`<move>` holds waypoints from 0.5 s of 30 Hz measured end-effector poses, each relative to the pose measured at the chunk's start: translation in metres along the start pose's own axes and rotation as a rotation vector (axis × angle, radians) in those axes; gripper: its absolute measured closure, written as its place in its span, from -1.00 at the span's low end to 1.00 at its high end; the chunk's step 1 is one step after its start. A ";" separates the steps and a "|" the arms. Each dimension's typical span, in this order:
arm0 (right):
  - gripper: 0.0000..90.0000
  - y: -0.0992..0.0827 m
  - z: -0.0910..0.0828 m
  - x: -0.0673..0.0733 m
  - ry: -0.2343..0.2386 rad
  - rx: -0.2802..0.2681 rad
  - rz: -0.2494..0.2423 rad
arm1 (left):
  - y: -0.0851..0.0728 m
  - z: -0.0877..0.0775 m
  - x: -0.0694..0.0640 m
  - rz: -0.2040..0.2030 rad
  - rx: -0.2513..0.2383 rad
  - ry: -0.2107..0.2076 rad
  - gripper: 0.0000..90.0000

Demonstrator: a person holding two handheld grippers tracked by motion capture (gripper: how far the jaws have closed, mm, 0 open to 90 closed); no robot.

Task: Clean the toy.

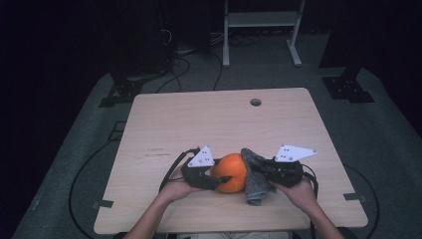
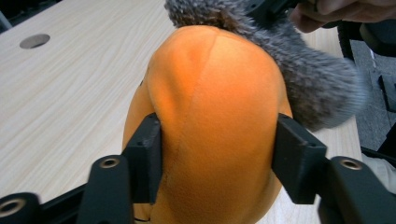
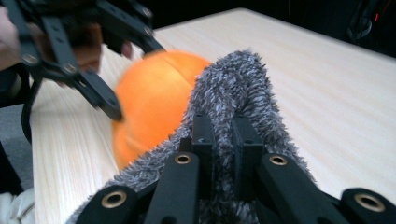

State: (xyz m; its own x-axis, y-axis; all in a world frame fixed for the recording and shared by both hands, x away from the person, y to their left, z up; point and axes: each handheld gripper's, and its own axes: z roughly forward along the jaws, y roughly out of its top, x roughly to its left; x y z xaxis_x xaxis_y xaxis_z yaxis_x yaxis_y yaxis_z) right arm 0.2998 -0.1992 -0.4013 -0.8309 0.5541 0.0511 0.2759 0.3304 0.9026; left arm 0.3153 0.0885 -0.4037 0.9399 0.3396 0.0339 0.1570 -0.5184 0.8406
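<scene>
Clamping an orange plush ball (image 1: 233, 172) between its two black jaws, the left gripper (image 1: 219, 178) sits near the front edge of the table (image 1: 164, 124), with the person's left hand (image 1: 175, 189) behind it and a grey three-cornered plate on top. In the left gripper view the pads press into both flanks of the orange plush ball (image 2: 215, 126), denting the soft fabric on either side, and a seam runs up the middle of the ball. The ball rests on the table just right of that gripper, near the front middle of the tabletop.

Touching the right side of the ball is a grey fuzzy cloth (image 1: 255, 179), which drapes from the ball's top down to the table surface. In the left gripper view the grey fuzzy cloth (image 2: 303, 70) lies over the upper far side of the ball.

Farther right, the right gripper (image 1: 266, 172) pinches a raised fold of this cloth, its jaws pressed close together with only the fabric between them; the right gripper view shows the grey fuzzy cloth (image 3: 233, 93) rising as a ridge out of the jaws. The person's right hand (image 1: 301, 191) holds that gripper from the right side. A round hole (image 1: 255, 102) lies in the table near its far edge.
</scene>
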 end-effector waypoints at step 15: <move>0.82 0.018 0.004 0.024 0.073 -0.006 -0.087 | 0.004 0.018 -0.021 0.059 0.021 -0.004 -0.12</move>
State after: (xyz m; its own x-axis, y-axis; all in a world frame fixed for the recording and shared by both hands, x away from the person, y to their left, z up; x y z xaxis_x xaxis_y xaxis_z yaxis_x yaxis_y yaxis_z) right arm 0.2868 -0.1775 -0.3855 -0.8848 0.4660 0.0030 0.1983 0.3708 0.9073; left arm 0.3018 0.0651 -0.4109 0.9489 0.3049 0.0811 0.1074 -0.5538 0.8257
